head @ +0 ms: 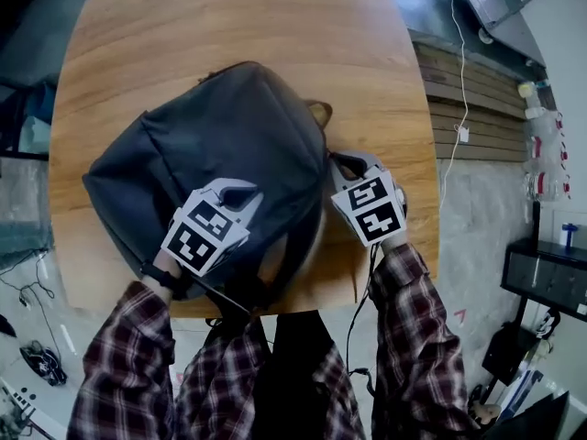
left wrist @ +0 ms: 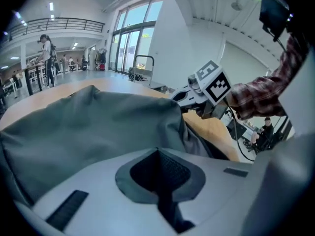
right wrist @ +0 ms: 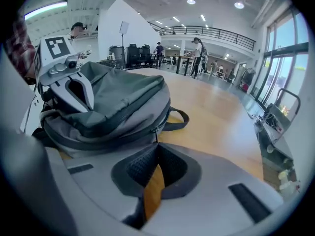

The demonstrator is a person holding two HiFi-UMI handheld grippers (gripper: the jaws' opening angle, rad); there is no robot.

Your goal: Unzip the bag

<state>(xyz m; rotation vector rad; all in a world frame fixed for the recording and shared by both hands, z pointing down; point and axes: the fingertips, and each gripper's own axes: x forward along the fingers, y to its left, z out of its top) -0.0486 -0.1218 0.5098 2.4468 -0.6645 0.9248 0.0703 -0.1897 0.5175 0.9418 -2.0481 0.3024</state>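
A dark grey backpack (head: 211,126) lies on a round wooden table (head: 229,16). My left gripper (head: 240,191) rests on top of the bag near its front. In the left gripper view its jaws (left wrist: 157,150) are together, with the bag's fabric (left wrist: 88,127) rising right up to the tips. My right gripper (head: 353,161) sits at the bag's right side. In the right gripper view its tips (right wrist: 156,144) meet directly below the zip slider (right wrist: 154,131), and the thin pull runs down into them. The zip line curves left along the bag (right wrist: 113,102).
The bag's carry handle (right wrist: 179,119) loops out onto bare wood toward the far side. The table's near edge (head: 303,305) is just behind both grippers. A white cable (head: 459,71) hangs at a slatted bench on the right.
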